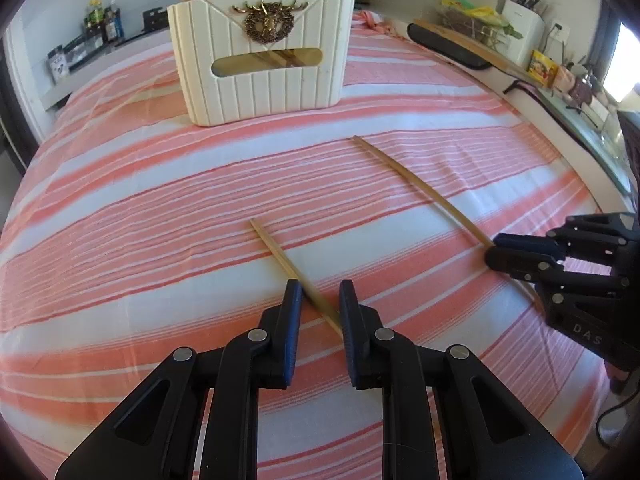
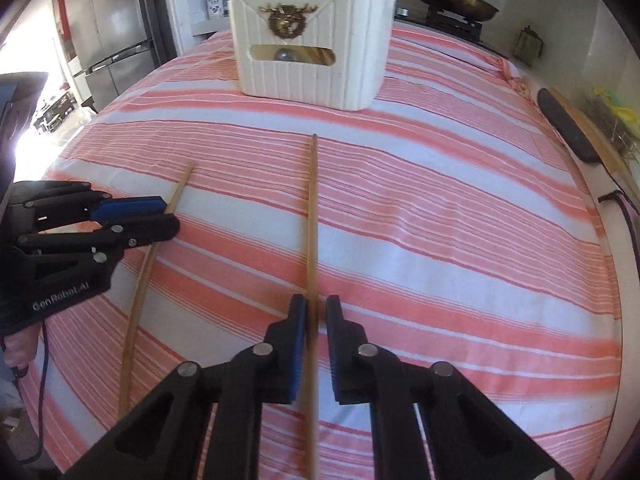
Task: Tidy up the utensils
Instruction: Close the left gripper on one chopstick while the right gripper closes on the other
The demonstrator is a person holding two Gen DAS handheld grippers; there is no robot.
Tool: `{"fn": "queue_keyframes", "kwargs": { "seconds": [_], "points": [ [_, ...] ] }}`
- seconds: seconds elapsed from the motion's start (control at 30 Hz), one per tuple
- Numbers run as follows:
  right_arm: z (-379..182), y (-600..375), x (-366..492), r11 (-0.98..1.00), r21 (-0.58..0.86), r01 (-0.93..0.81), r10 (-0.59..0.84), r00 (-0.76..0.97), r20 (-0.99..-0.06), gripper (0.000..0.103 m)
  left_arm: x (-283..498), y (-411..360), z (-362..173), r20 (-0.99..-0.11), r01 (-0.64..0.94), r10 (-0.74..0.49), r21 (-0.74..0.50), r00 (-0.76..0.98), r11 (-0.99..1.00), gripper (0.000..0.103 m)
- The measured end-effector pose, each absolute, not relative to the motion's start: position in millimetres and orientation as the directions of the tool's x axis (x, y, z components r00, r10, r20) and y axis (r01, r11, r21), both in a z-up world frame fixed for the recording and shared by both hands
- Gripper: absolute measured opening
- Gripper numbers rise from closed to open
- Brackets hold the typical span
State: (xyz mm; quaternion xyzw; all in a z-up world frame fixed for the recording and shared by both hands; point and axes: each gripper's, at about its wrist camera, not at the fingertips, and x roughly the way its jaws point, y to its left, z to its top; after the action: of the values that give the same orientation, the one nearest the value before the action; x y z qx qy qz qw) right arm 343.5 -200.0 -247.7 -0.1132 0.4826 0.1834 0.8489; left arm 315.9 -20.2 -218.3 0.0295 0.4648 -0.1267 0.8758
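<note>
Each gripper pinches one chopstick.
Left gripper (image 1: 320,300) and right gripper (image 2: 316,312) fingers clamp chopsticks (image 1: 296,276) (image 2: 313,220) whose long axes point toward the white holder (image 1: 262,56) ahead.

two loose chopsticks (image 1: 420,188) (image 1: 296,276), one white holder (image 1: 264,60), two grippers (image 1: 320,308) (image 2: 316,320).

Plenty of bare striped worktop (image 2: 440,220) sat open between the two chopsticks and the white holder (image 2: 312,56); only that holder blocked the far middle, with kitchen clutter crowding the edges.
</note>
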Motion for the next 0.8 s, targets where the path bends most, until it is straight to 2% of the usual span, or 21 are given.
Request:
{"fn": "queue_keyframes", "kwargs": {
  "seconds": [0.07,0.1,0.13,0.17,0.2,0.27,0.37,0.47,0.57,0.7,0.77,0.8],
  "points": [
    [-247,-216,342,0.922,-0.018,-0.387,0.18,0.469,-0.865,0.009,314,-17,-217,-0.825,0.212,-0.184,-0.081,0.534,0.974,0.024],
    [-247,-223,340,0.928,-0.025,-0.372,0.166,0.472,-0.866,0.008,312,-16,-215,-0.827,0.192,-0.182,-0.091,0.532,0.977,0.039],
    [-247,-229,339,0.932,-0.03,-0.36,0.154,0.473,-0.867,0.008,308,-15,-213,-0.825,0.173,-0.181,-0.102,0.536,0.98,0.048],
    [-247,-235,337,0.936,-0.028,-0.351,0.152,0.474,-0.868,0.008,304,-15,-211,-0.82,0.156,-0.178,-0.11,0.544,0.982,0.066],
    [-247,-239,338,0.939,-0.022,-0.344,0.153,0.473,-0.867,0.008,299,-15,-209,-0.814,0.141,-0.174,-0.115,0.555,0.983,0.078],
    [-248,-246,336,0.942,-0.009,-0.335,0.16,0.474,-0.866,0.009,289,-20,-209,-0.811,0.119,-0.168,-0.122,0.561,0.985,0.087],
    [-248,-252,336,0.945,0.015,-0.327,0.178,0.473,-0.863,0.009,278,-34,-220,-0.842,0.117,-0.131,-0.081,0.524,0.99,0.088],
    [-247,-256,334,0.943,0.038,-0.332,0.2,0.468,-0.861,0.009,265,-41,-227,-0.843,0.148,-0.045,0.042,0.536,0.988,0.089],
    [-247,-261,333,0.936,0.041,-0.349,0.208,0.455,-0.866,0.009,260,-20,-223,-0.855,0.147,-0.064,0.015,0.515,0.989,0.081],
    [-244,-267,336,0.924,0.067,-0.376,0.232,0.413,-0.881,0.014,272,7,-219,-0.872,0.142,-0.088,-0.022,0.482,0.99,0.079],
    [-240,-265,343,0.911,0.077,-0.405,0.248,0.388,-0.888,0.029,284,11,-219,-0.886,0.152,-0.1,-0.033,0.454,0.988,0.081],
    [-239,-263,348,0.905,0.082,-0.418,0.254,0.376,-0.891,0.042,290,9,-219,-0.89,0.163,-0.104,-0.034,0.444,0.986,0.081]
  ]
}}
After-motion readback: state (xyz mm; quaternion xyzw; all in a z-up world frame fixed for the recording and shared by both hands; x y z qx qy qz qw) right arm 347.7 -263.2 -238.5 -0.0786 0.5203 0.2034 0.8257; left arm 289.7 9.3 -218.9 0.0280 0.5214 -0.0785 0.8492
